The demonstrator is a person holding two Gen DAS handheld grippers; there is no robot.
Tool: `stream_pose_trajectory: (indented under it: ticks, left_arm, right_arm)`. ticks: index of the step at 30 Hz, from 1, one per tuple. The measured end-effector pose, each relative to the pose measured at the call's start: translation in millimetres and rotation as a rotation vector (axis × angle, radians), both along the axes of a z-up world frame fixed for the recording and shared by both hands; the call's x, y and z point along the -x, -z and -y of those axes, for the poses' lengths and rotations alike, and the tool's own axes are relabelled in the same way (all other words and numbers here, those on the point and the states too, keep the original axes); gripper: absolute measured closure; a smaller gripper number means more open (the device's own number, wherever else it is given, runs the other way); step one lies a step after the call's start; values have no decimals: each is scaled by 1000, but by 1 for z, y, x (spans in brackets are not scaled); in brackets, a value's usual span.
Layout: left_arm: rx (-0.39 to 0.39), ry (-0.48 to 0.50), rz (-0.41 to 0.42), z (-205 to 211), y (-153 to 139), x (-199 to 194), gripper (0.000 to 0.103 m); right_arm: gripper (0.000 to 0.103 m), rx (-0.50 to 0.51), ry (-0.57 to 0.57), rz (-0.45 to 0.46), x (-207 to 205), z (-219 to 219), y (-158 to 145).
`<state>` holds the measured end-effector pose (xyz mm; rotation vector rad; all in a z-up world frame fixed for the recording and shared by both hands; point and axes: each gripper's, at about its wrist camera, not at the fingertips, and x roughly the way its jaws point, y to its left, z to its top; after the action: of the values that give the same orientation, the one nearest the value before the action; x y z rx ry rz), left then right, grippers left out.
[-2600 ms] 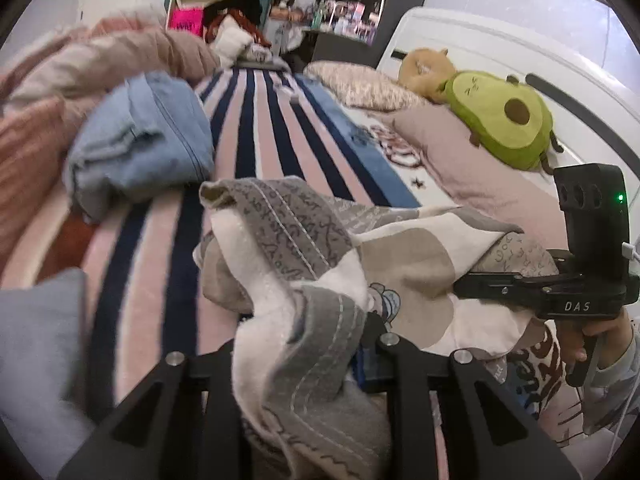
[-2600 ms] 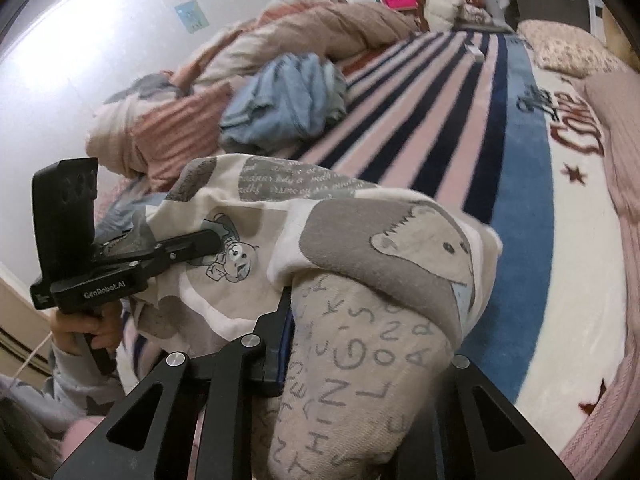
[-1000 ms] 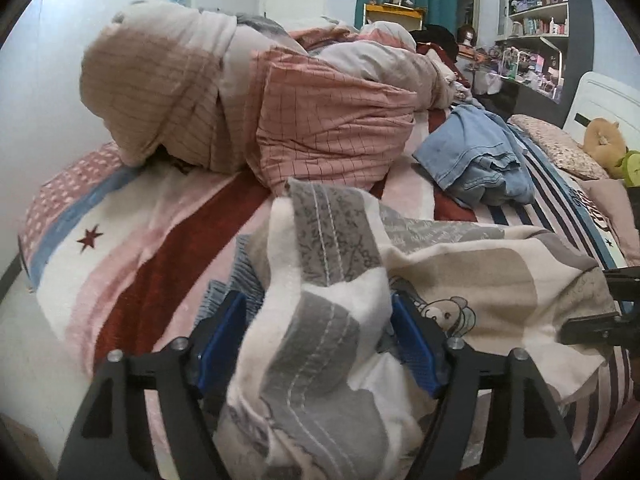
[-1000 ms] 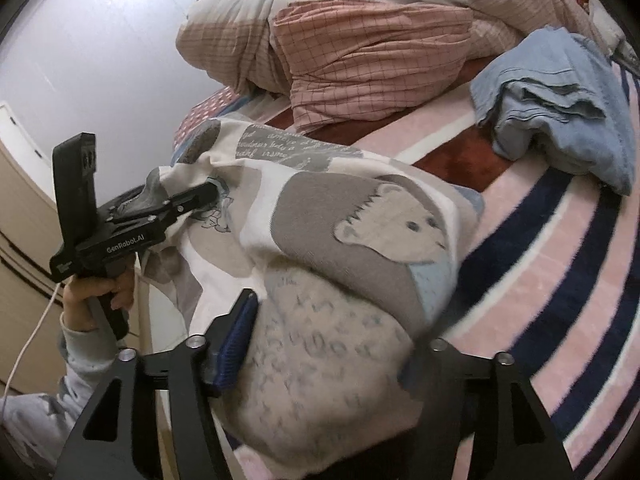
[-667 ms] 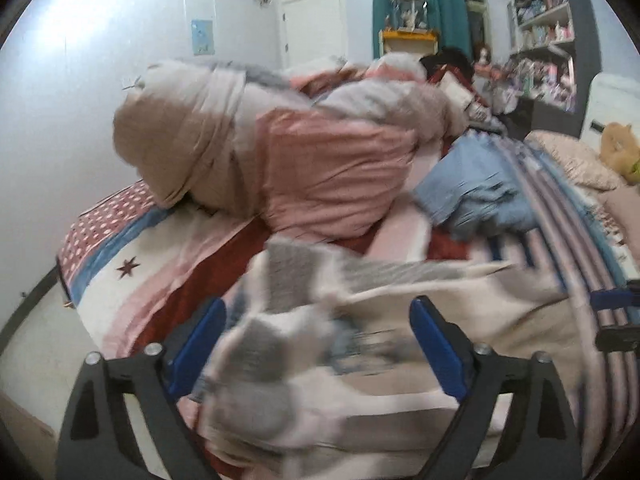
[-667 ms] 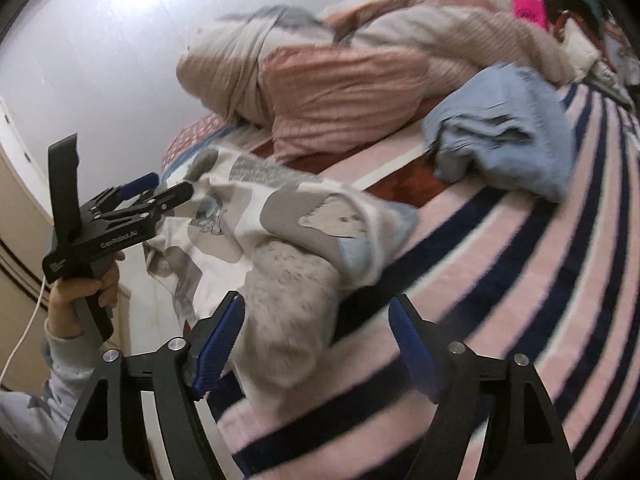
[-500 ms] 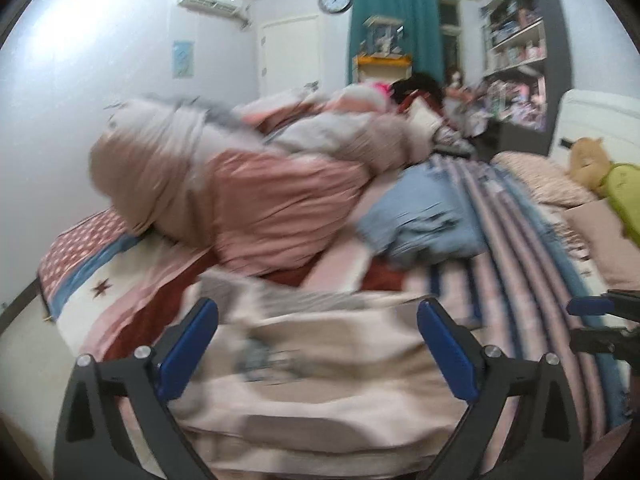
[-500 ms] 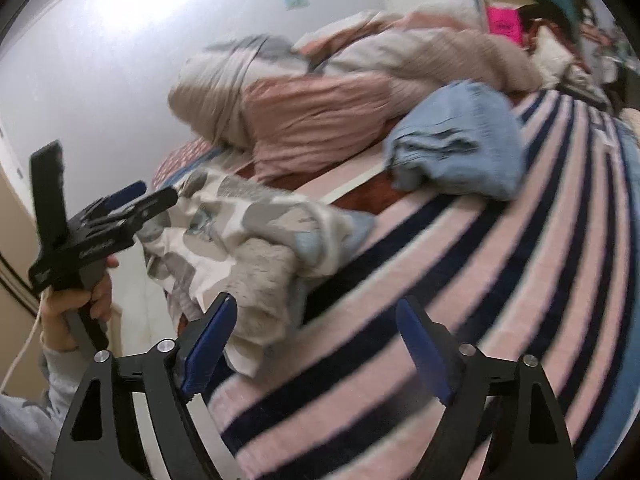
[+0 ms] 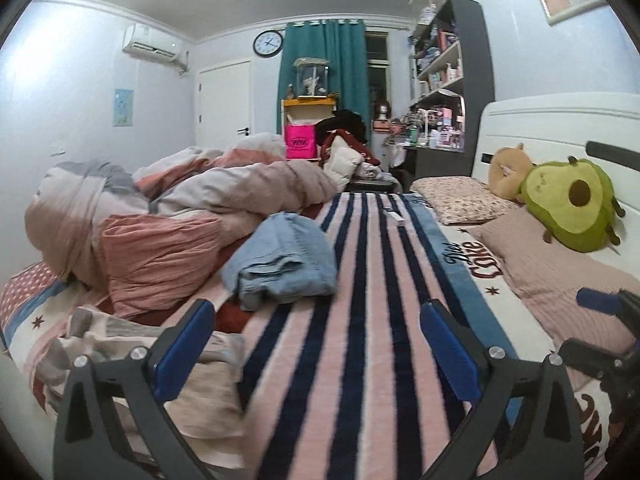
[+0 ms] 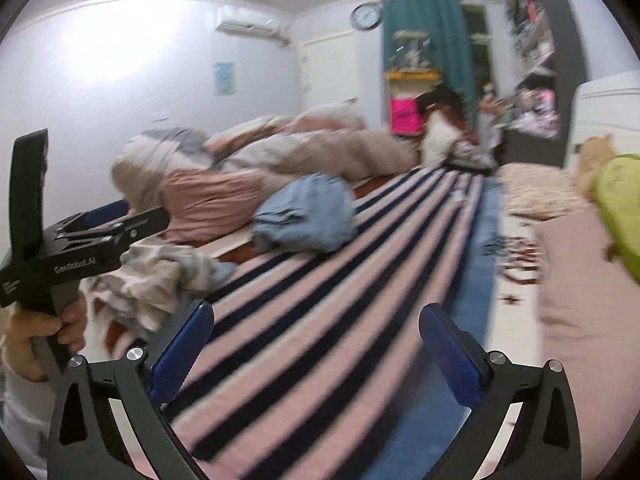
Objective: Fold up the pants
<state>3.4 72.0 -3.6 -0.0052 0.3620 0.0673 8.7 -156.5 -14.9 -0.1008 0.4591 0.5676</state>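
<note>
Your left tool (image 9: 316, 344) has its jaws wide apart, and nothing is between them. Your right tool (image 10: 316, 344) is opening its jaws, and nothing is between them either; only the striped blanket (image 9: 360, 320) shows in the gap.

The pants (image 9: 132, 352) lie in a loose heap on the bed, at the near edge of the blanket. They are grey, white and tan. In the left view they sit under and behind the left finger (image 9: 180, 352) of your left tool. In the right view the pants (image 10: 160, 276) are just beside your left hand (image 10: 36, 336).

The blue jeans (image 9: 284, 260) lie farther up the blanket from the pants. The pink quilt (image 9: 160, 232) is piled beside the jeans.
</note>
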Motion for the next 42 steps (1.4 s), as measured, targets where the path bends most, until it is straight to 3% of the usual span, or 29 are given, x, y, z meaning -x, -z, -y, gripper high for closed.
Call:
stream_pose_trajectory:
  ticks: [5,11,42]
  left_arm:
    - [-14,28,1,25,0,6,2]
    - [-9,33,0,34,-1,11,2]
    - [-6,37,-4,40,5,10,2]
  right_arm:
    - [1,-26,65,24,11,36,-2]
    - [1,-49,75,24,15,49,-2]
    - [1,-60,75,12,26,50,6]
